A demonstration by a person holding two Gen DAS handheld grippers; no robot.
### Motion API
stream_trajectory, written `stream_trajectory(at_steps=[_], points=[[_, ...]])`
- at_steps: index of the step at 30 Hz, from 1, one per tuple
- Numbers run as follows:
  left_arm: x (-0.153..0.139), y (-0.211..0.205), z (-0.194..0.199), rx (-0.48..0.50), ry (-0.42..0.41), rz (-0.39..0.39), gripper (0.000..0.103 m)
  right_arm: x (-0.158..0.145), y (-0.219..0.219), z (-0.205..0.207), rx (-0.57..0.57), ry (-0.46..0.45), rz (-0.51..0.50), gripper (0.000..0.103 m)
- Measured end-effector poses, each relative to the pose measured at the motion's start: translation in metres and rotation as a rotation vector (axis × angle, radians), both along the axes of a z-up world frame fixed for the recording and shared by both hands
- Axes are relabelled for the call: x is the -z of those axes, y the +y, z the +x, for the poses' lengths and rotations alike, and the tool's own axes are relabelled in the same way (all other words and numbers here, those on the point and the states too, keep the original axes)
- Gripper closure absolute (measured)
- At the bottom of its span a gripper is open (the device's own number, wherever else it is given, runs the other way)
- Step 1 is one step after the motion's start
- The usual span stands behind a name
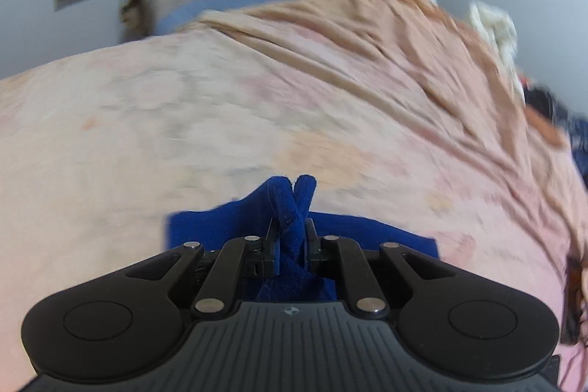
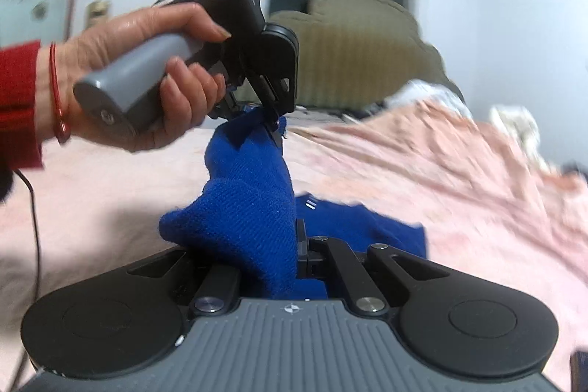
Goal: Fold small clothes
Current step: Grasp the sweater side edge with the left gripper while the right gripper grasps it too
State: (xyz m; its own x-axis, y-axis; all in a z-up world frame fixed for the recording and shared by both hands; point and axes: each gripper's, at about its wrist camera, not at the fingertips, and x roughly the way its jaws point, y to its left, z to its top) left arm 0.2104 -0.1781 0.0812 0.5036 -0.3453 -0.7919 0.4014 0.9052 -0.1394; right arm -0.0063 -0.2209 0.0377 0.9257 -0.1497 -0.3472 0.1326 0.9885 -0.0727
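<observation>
You have both tongs clamped on the blue knit garment (image 2: 253, 193): left gripper (image 2: 270, 120) and right gripper (image 2: 294, 245) each pinching an edge, lifting it off the pink bedspread (image 2: 441, 171) (likely to carry a fold over).

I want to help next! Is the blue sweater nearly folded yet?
Not yet. Done so far: both claws have caught the blue sweater. The left claw pinches one bit of it up high, and the right claw is shut on another. In hand: that part hangs lifted between them, while the rest lies on the pink sheet. Left to do: lay it over, make the folds and flatten it. No neat fold shows yet.
</observation>
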Motion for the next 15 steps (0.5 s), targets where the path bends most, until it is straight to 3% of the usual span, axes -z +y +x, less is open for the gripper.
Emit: stream_trajectory(at_steps=[5, 9, 10, 12, 15], points=[[0.035, -0.065, -0.01, 0.089, 0.003, 0.097, 0.093, 0.026, -0.072, -0.011, 0.083, 0.04, 0.312, 0.099], [0.054, -0.091, -0.017, 0.12, -0.019, 0.158, 0.092, 0.052, -0.109, -0.014, 0.116, 0.075, 0.534, 0.099], [0.055, -0.093, -0.018, 0.125, -0.026, 0.162, 0.092, 0.058, -0.111, -0.015, 0.118, 0.08, 0.566, 0.097], [0.051, -0.095, -0.018, 0.122, -0.04, 0.145, 0.089, 0.065, -0.115, -0.016, 0.12, 0.092, 0.613, 0.085], [0.04, -0.091, -0.015, 0.123, -0.049, 0.05, 0.087, 0.07, -0.117, -0.03, 0.135, 0.075, 0.671, 0.073]])
